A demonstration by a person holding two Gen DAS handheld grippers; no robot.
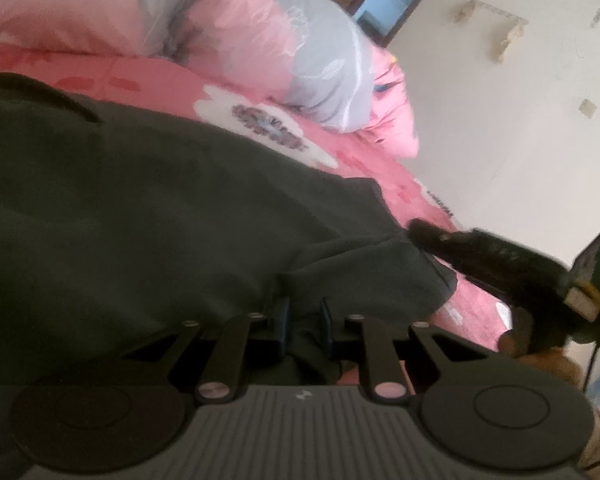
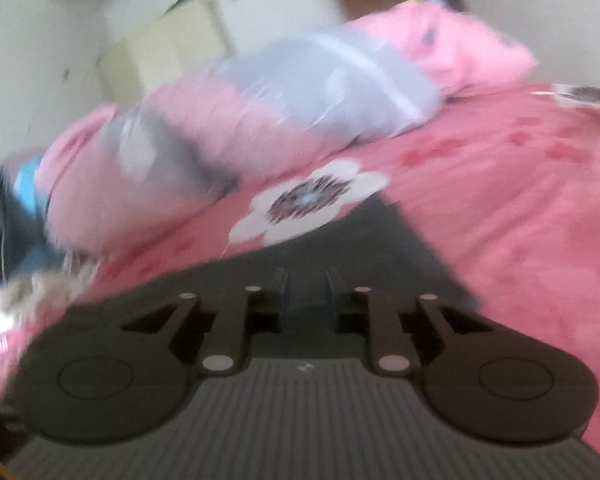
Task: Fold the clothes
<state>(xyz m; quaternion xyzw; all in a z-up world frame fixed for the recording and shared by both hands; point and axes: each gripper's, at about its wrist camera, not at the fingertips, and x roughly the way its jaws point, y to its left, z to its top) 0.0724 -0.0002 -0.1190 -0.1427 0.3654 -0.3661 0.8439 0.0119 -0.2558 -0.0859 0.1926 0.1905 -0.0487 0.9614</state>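
Note:
A dark grey-green garment (image 1: 140, 200) lies spread on the pink flowered bedsheet (image 1: 400, 184). My left gripper (image 1: 305, 316) is shut on a bunched fold of it at the near edge, and cloth rises between the pads. My right gripper (image 1: 416, 229) reaches in from the right, its tip at the garment's right edge. In the blurred right wrist view my right gripper (image 2: 306, 288) hovers over a flat corner of the garment (image 2: 380, 240). Its jaws stand a little apart, and I see nothing pinched between them.
A rolled pink and grey quilt (image 1: 260, 40) lies along the far side of the bed, also seen as the quilt (image 2: 260, 100). A white wall (image 1: 500, 120) with a dark-framed window (image 1: 396, 0) stands behind. A pale cabinet (image 2: 160, 48) stands beyond the bed.

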